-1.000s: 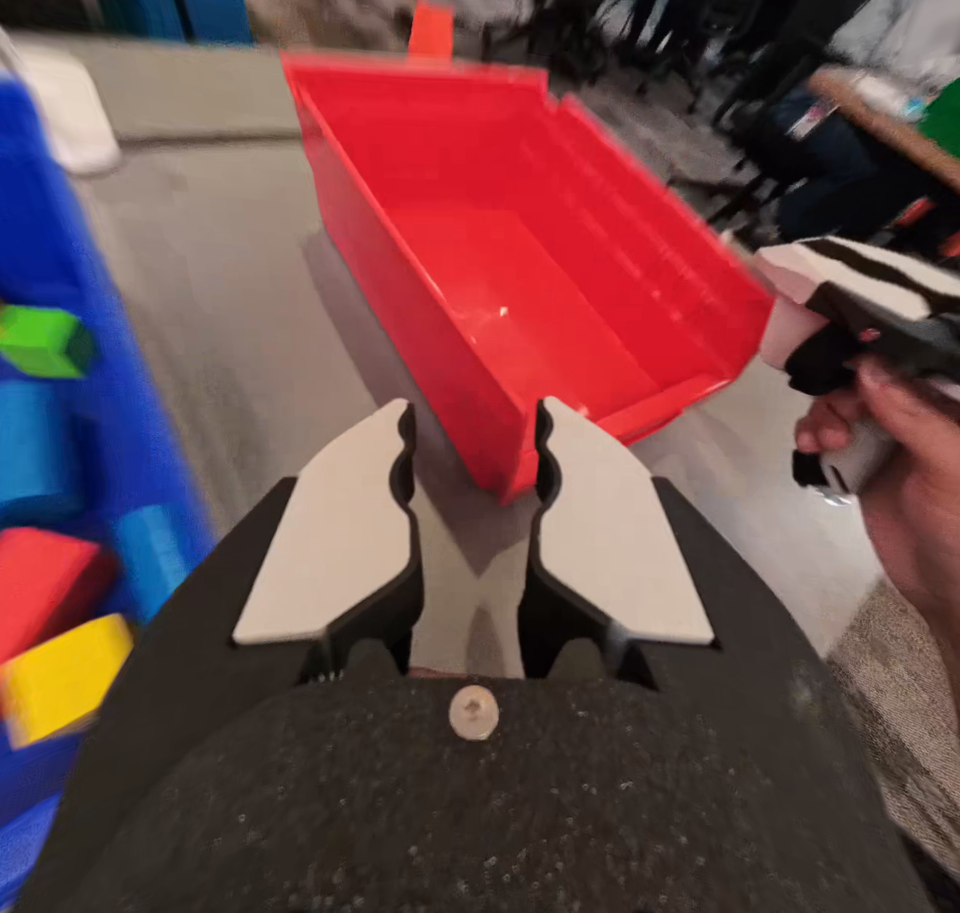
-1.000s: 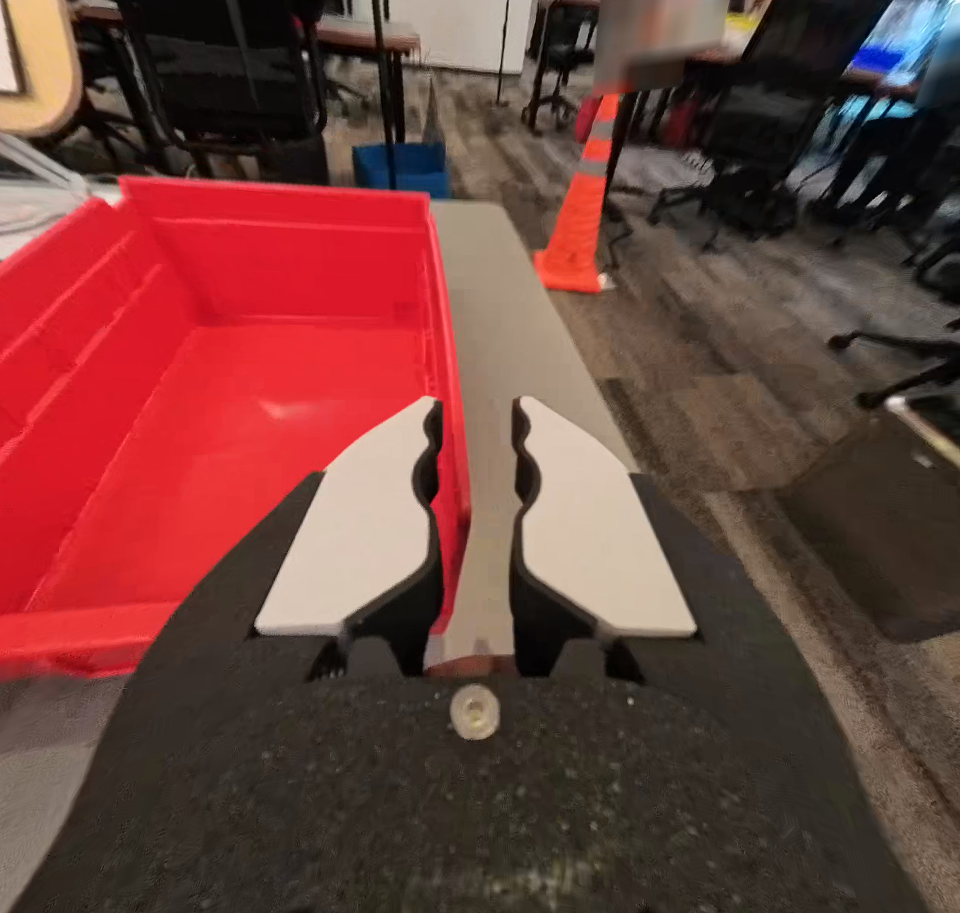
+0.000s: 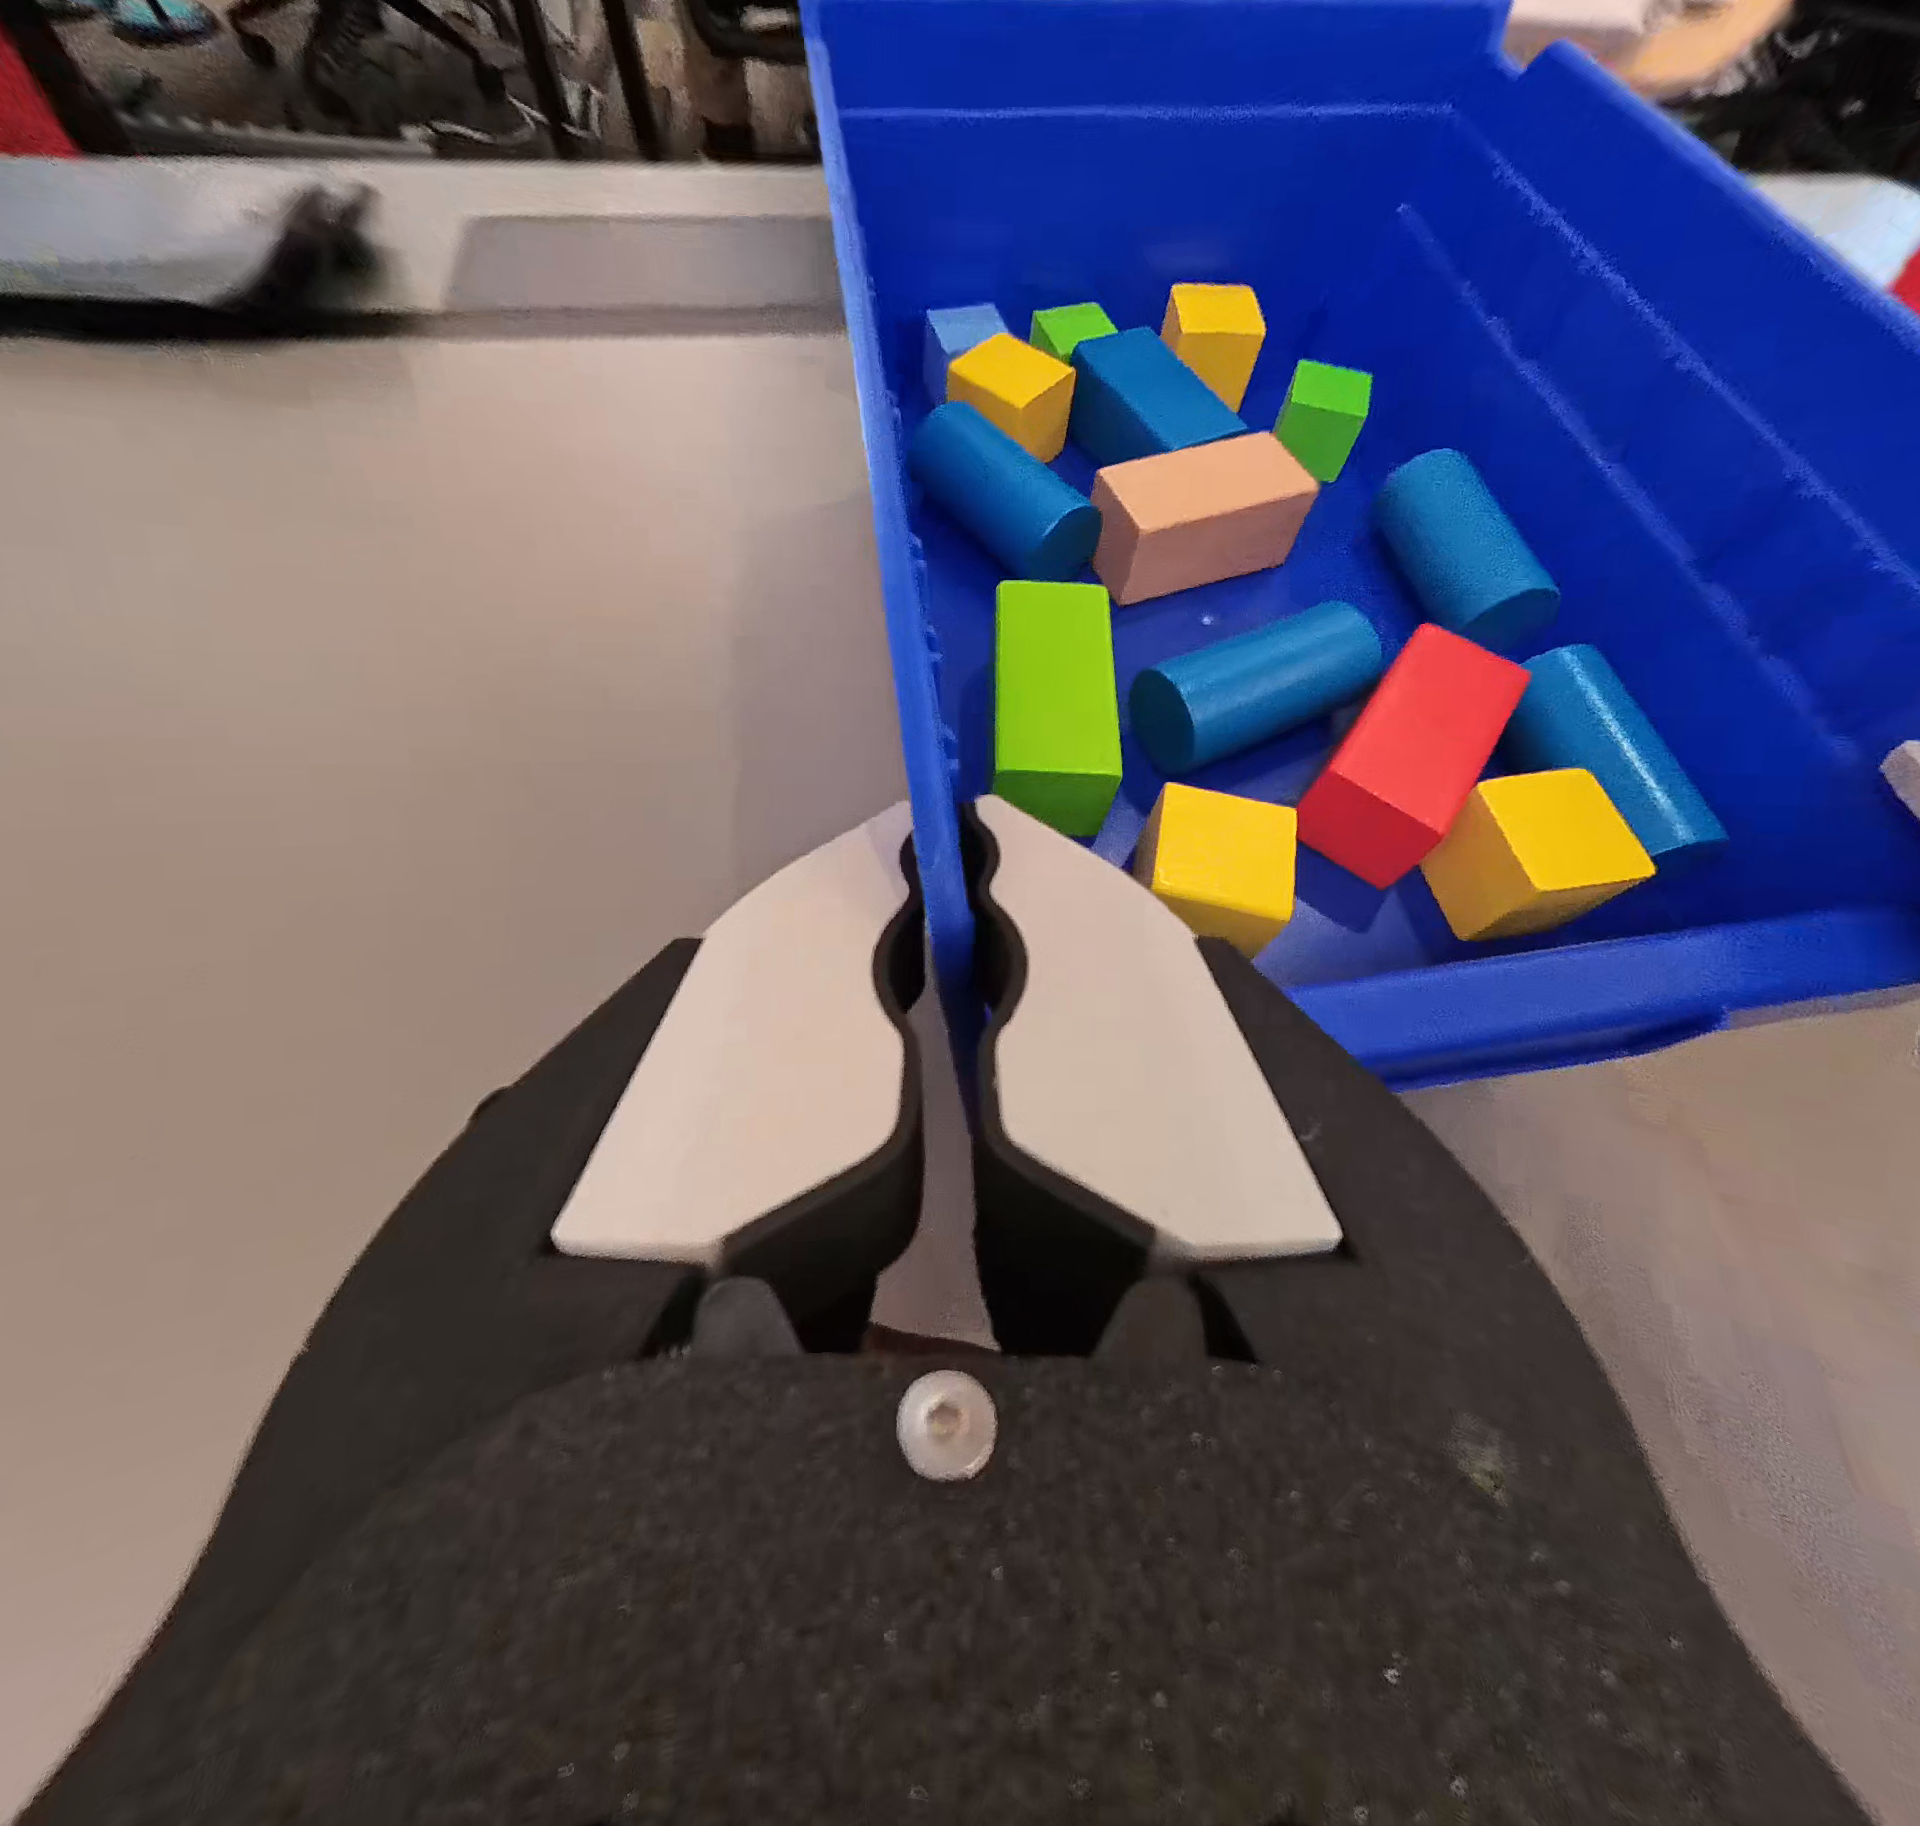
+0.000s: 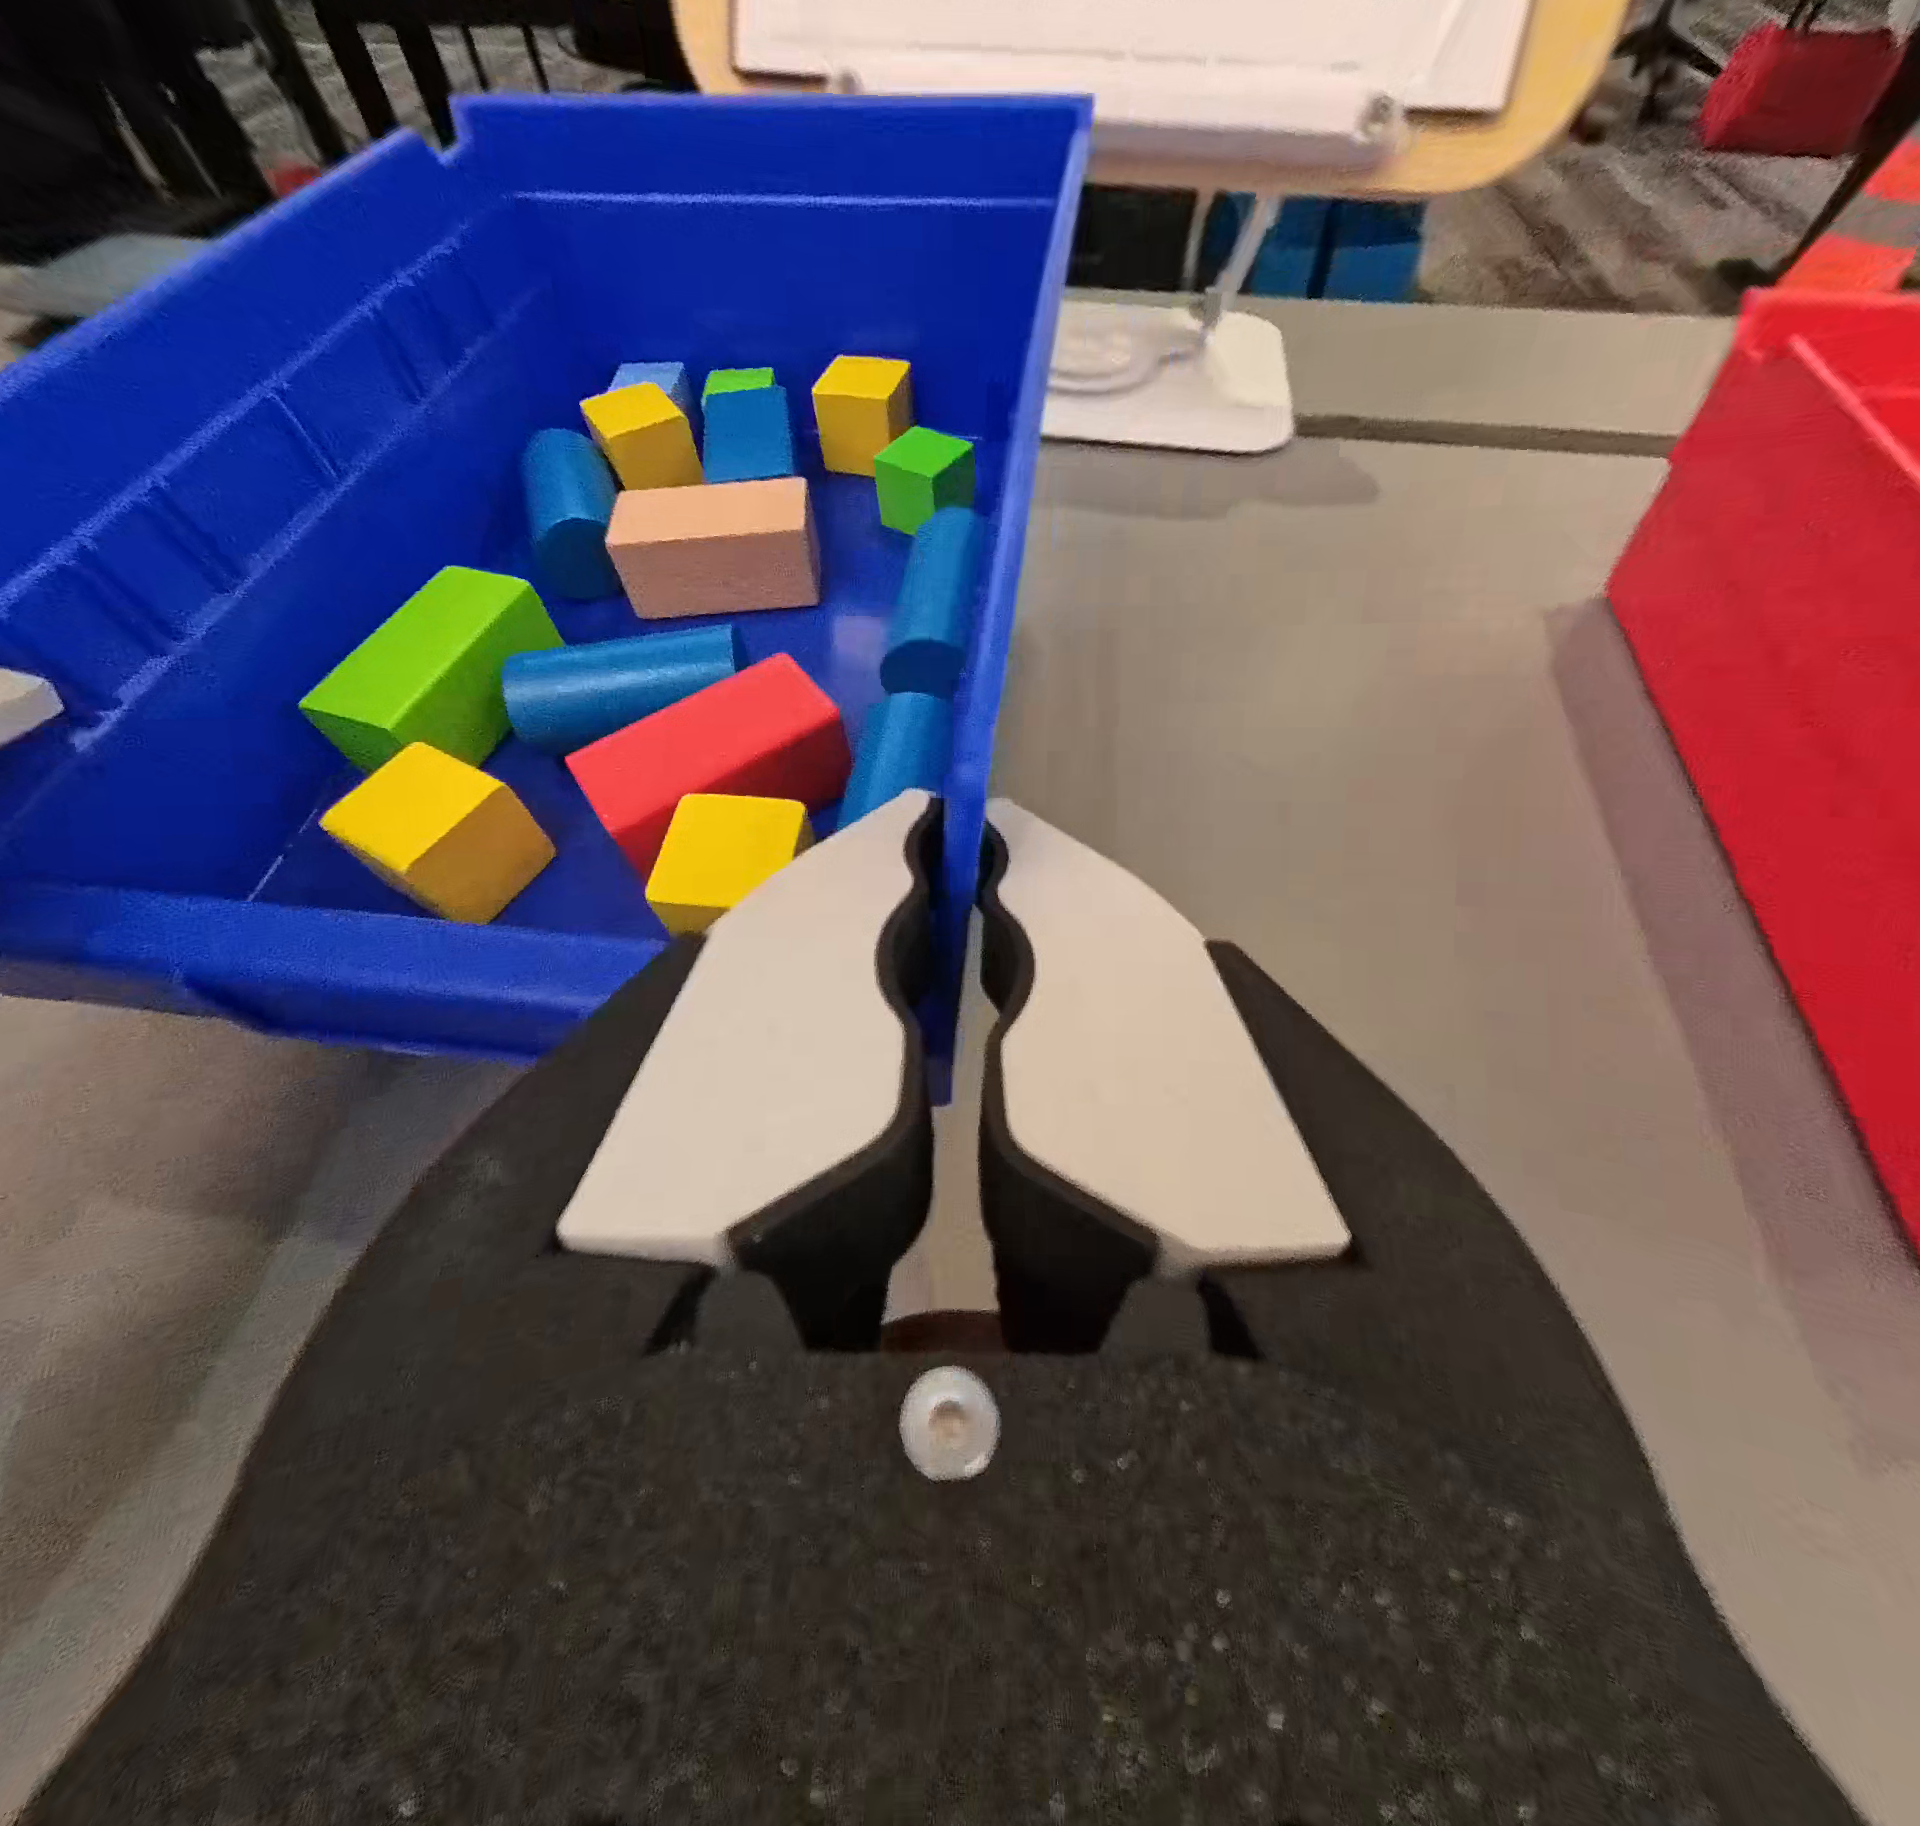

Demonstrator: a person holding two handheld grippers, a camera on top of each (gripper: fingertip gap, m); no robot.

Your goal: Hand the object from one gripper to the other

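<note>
A blue bin (image 3: 1143,41) holds several coloured wooden blocks, among them a red block (image 3: 1413,753), a tan block (image 3: 1200,514) and blue cylinders. My left gripper (image 3: 945,841) is shut on the bin's left side wall near the front corner. My right gripper (image 4: 961,820) is shut on the right side wall of the same bin (image 4: 727,145), near its front corner. The red block (image 4: 717,742) and tan block (image 4: 712,545) also show in the right wrist view. I cannot tell whether the bin is lifted off the grey table (image 3: 416,685).
A red bin (image 4: 1787,685) stands on the table to the right. A wooden-framed paper sign (image 4: 1143,10) on a white base (image 4: 1174,394) stands behind the blue bin. Chairs and table legs lie beyond the far edge.
Both grippers were open by the red bin. Both have swung to the blue bin, and each has shut on one of its side walls.
</note>
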